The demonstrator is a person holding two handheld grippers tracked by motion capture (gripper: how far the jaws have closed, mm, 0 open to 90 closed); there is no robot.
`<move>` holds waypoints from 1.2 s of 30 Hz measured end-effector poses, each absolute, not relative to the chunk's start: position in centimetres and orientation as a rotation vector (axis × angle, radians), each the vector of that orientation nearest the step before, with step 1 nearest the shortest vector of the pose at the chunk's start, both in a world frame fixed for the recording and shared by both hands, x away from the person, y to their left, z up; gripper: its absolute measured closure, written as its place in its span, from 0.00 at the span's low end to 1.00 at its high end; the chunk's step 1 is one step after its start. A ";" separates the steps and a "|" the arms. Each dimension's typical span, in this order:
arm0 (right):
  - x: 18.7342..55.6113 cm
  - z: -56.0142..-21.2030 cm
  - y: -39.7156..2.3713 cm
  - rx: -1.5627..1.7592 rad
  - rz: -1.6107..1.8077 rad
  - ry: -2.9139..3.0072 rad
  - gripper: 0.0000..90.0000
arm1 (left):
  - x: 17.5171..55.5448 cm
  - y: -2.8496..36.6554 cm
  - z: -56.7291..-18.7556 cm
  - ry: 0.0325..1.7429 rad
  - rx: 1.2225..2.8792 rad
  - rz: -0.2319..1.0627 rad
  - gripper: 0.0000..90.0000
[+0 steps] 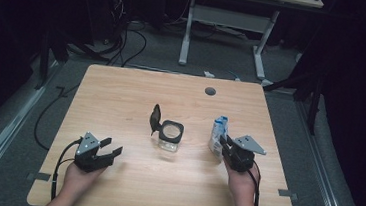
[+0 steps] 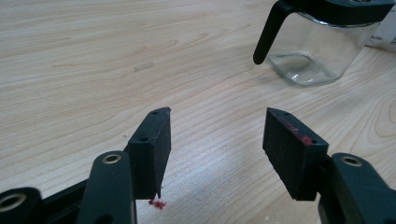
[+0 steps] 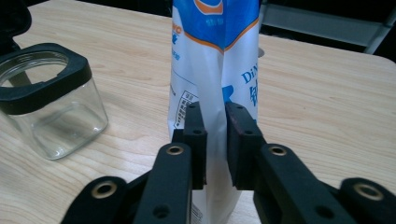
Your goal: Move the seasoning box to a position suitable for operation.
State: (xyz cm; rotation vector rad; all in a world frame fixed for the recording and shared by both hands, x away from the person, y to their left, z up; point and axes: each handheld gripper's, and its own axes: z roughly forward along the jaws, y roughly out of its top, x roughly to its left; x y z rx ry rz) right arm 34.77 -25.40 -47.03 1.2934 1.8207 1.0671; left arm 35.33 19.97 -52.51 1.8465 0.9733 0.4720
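White-blue pouch (image 3: 212,70), orange stripe; clear jar (image 1: 170,136), black rim.

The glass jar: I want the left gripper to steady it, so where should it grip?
Probably across the clear square body below the black collar, coming level from the left gripper's side. The flat walls suit the pads; the lid stands open, hinged on that side, so stay beneath it.

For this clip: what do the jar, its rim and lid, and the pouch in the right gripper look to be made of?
Jar: clear, thick glass by its look, with a see-through base and glossy glints. Its rim and flipped-up lid: matte black, probably plastic. Pouch: thin glossy printed film, white and blue, likely plastic; it creases where the right gripper pinches it.
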 end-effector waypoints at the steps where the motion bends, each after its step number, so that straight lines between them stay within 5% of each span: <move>1: 34.7 -47.0 -25.4 1.285 1.062 1.825 0.91 | 35.3 20.0 -52.5 0.972 1.847 0.472 0.47; 36: 35.8 -43.8 -26.1 1.312 1.030 2.112 0.96 | 35.0 19.5 -52.5 0.916 1.856 0.452 0.47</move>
